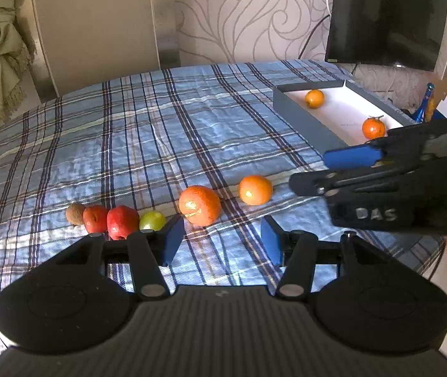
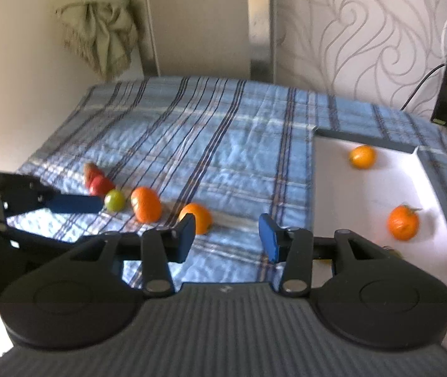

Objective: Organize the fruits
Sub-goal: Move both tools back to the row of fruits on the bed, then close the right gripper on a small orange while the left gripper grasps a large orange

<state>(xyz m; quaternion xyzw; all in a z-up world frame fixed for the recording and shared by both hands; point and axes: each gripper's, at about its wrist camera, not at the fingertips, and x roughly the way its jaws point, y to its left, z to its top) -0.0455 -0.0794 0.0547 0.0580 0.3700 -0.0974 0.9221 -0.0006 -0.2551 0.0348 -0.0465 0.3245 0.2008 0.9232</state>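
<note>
On the blue plaid cloth covering the bench (image 1: pixel 160 132) a row of fruit runs left to right: a brown kiwi (image 1: pixel 75 213), two red apples (image 1: pixel 122 222), a small green apple (image 1: pixel 152 220), a large round orange (image 1: pixel 199 204) and a smaller orange (image 1: pixel 255 189). The left hand-held gripper (image 1: pixel 221 242) hangs empty, blue pads apart, the large orange just beyond. The right hand-held gripper (image 2: pixel 227 235), also apart and empty, has the smaller orange (image 2: pixel 196 218) behind its left pad. Right, the grey white-lined tray (image 2: pixel 364 138) holds two oranges (image 2: pixel 403 222), perhaps tangerines.
</note>
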